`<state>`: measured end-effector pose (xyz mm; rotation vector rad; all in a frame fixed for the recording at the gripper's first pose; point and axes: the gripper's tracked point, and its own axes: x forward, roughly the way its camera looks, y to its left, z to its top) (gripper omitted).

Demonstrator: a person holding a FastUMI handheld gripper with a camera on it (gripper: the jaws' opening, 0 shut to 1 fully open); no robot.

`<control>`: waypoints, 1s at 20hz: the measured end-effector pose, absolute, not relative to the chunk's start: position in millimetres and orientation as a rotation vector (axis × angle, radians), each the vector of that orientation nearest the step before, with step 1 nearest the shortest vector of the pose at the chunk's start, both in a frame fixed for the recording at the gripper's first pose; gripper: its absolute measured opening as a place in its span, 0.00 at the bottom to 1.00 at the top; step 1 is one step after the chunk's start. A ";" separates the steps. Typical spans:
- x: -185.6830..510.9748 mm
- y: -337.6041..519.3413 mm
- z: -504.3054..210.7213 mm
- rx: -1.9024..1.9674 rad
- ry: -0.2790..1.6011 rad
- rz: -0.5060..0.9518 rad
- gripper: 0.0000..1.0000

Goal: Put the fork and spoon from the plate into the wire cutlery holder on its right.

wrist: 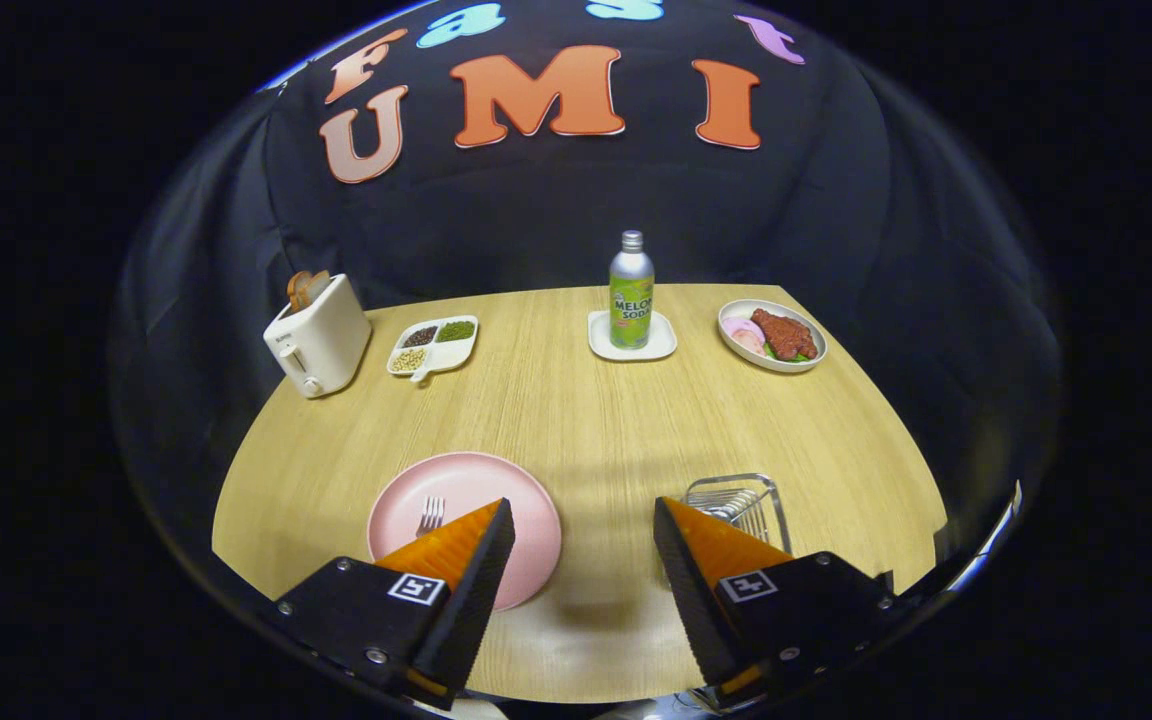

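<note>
The fork [430,514] lies on the pink plate [526,505] at the near left of the desk [596,420], its tines visible and its handle hidden behind the left finger of the gripper [584,530]. No spoon can be made out; it may lie under that same finger, and this cannot be confirmed. The wire cutlery holder [741,500] stands just right of the plate, partly covered by the right finger. The gripper is wide open and holds nothing, hovering above the gap between plate and holder. Risks, as judged: a thin flat fork on a smooth plate is liable to skid or pivot when the fingers close, and a low approach could push the plate instead of lifting the fork. A grip near one end would let the fork swing and catch the holder's wires on entry, and a knock could shift or tip the light holder. Farther off stand a soda bottle [631,290] on a small square coaster [661,345], a dish of food [772,335] to the far right, and a divided snack tray [434,345] and toaster [318,335] to the far left, all well apart from the working area.
</note>
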<state>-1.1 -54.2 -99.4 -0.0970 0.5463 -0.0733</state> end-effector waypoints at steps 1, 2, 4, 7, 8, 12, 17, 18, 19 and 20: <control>0.0 -45.3 -103.3 -0.097 0.549 -0.061 0.84; 1.1 -36.5 -107.8 -0.099 0.552 -0.051 0.84; 2.9 -20.6 -116.2 -0.114 0.556 -0.037 0.84; 7.4 3.3 -128.6 -0.142 0.555 -0.019 0.86; 8.2 10.3 -132.1 -0.148 0.555 -0.011 0.87; 14.8 35.6 -148.3 -0.159 0.565 0.011 0.98; 12.3 59.6 -178.2 -0.206 0.620 0.052 0.98; 11.6 64.4 -184.9 -0.211 0.631 0.060 0.98; 10.0 68.4 -191.7 -0.218 0.646 0.071 0.98; 8.5 71.4 -197.7 -0.225 0.661 0.080 0.98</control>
